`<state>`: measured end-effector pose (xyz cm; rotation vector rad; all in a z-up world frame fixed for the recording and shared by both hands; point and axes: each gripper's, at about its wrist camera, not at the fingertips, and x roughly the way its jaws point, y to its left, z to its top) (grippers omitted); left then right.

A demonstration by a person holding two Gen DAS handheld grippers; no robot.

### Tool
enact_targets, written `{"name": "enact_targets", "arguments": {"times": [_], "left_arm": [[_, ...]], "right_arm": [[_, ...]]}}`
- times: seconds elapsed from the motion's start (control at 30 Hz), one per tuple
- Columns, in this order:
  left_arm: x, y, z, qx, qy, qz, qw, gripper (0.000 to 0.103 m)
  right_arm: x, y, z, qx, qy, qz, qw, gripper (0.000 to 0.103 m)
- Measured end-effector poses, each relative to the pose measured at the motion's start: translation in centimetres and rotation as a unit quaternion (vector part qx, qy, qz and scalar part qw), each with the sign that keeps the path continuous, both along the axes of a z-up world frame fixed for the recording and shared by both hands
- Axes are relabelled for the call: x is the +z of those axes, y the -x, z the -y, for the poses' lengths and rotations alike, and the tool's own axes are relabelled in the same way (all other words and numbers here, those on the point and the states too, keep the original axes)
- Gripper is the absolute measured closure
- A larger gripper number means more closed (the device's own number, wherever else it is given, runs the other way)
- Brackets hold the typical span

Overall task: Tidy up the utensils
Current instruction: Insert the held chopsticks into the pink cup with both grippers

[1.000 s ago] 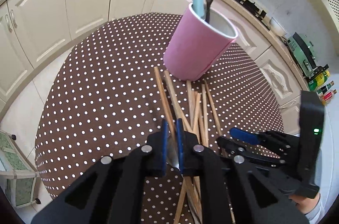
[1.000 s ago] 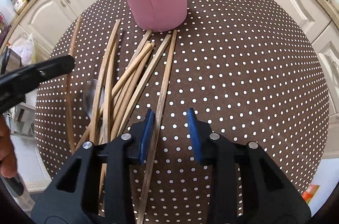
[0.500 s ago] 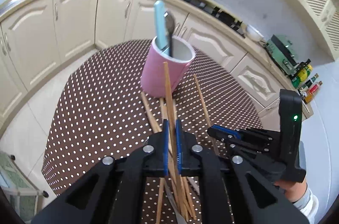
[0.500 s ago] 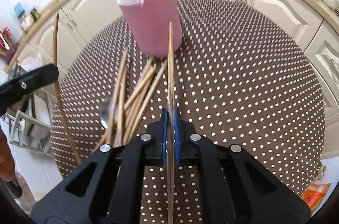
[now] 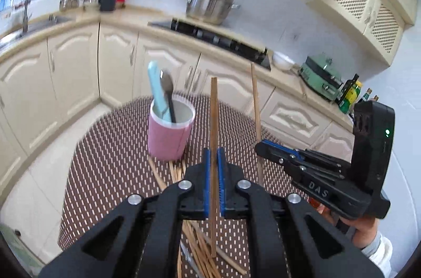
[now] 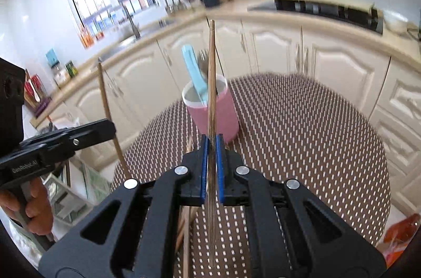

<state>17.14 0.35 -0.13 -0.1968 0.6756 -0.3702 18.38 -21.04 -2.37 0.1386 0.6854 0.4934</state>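
Observation:
My left gripper (image 5: 214, 159) is shut on a wooden chopstick (image 5: 214, 120) that stands upright, lifted above the table. My right gripper (image 6: 211, 143) is shut on another chopstick (image 6: 211, 72), also upright. Each gripper shows in the other's view: the right gripper (image 5: 265, 146) with its chopstick (image 5: 255, 104), the left gripper (image 6: 105, 126) with its chopstick (image 6: 108, 109). The pink cup (image 5: 169, 136) (image 6: 214, 112) stands ahead on the table and holds a light blue handle (image 5: 156, 91) and a metal spoon (image 5: 167, 88). Several more chopsticks (image 5: 194, 246) lie below the grippers.
The round table has a brown polka-dot cloth (image 5: 110, 159) (image 6: 302, 133). Cream kitchen cabinets (image 5: 73, 72) curve around behind it, with a steel pot (image 5: 210, 1) on the hob. A person's hand (image 6: 29, 209) holds the left gripper. An orange packet (image 6: 400, 228) lies at lower right.
Both grippers closed on a chopstick each and rose from the pile, tilting up so the sticks now stand upright. The cup now looks farther away and lower.

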Motion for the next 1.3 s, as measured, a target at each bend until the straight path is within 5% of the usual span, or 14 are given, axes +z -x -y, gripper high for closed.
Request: {"name": "enact_targets", "arguments": {"times": [0.27,0.57,0.9,1.3], "left_arm": [[4.1,-2.2,0.6,0.026,-0.015,0.104,0.9941,0.098],[6.2,-5.9,0.8,0.082,-0.019,0.215,0.9730,0.098],[3.2,-10.3,0.5,0.104,-0.029,0.213,0.9710,0.098],[-1.7,-11.9,0.2,0.092,-0.054,0.168,0.9801,0.098]], "right_arm": [[4.3,-1.1,-1.3,-0.016,-0.037,0.099,0.994,0.096],[6.3,-4.6,-2.7,-0.050,-0.076,0.197,0.976,0.096],[5.4,-7.9,-3.7,-0.081,-0.095,0.247,0.961,0.096],[2.4,-10.4,-4.8,-0.086,-0.083,0.226,0.967,0.096]]}}
